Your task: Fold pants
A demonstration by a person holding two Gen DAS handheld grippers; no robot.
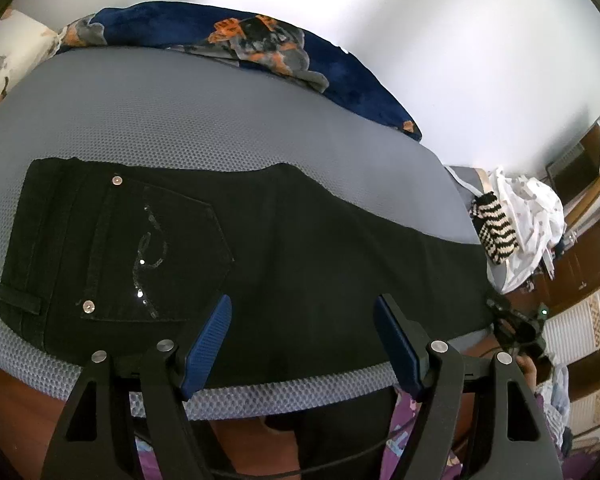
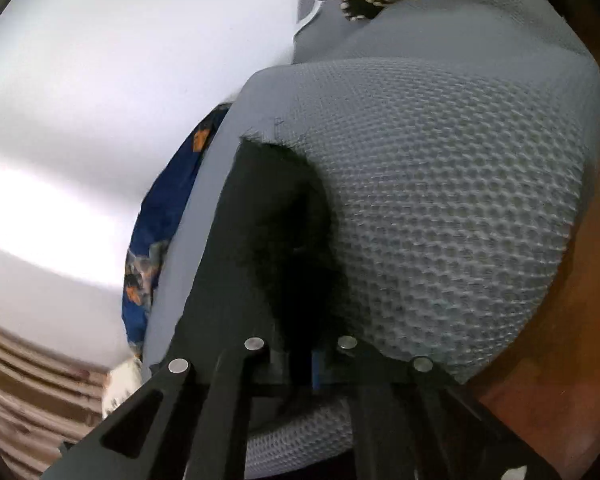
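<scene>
Black pants (image 1: 300, 248) lie flat on a grey mesh mattress (image 1: 180, 112), folded lengthwise. The waistband and a sequinned back pocket (image 1: 160, 256) are at the left, and the legs run off to the right. My left gripper (image 1: 302, 308) hovers open over the thigh part near the mattress's front edge, its blue pads (image 1: 208, 344) wide apart with nothing between them. In the right wrist view my right gripper (image 2: 306, 360) is shut on the black leg end of the pants (image 2: 276, 220), which bunches up out of the closed jaws over the mattress (image 2: 440, 200).
A dark blue patterned blanket (image 1: 220, 32) lies along the mattress's far side by a white wall. A black-and-cream striped cloth (image 1: 496, 232) and white clothing (image 1: 532, 216) are piled at the right end. Wooden furniture (image 1: 580, 256) stands beyond them. A person's purple clothing (image 1: 400, 440) shows below the front edge.
</scene>
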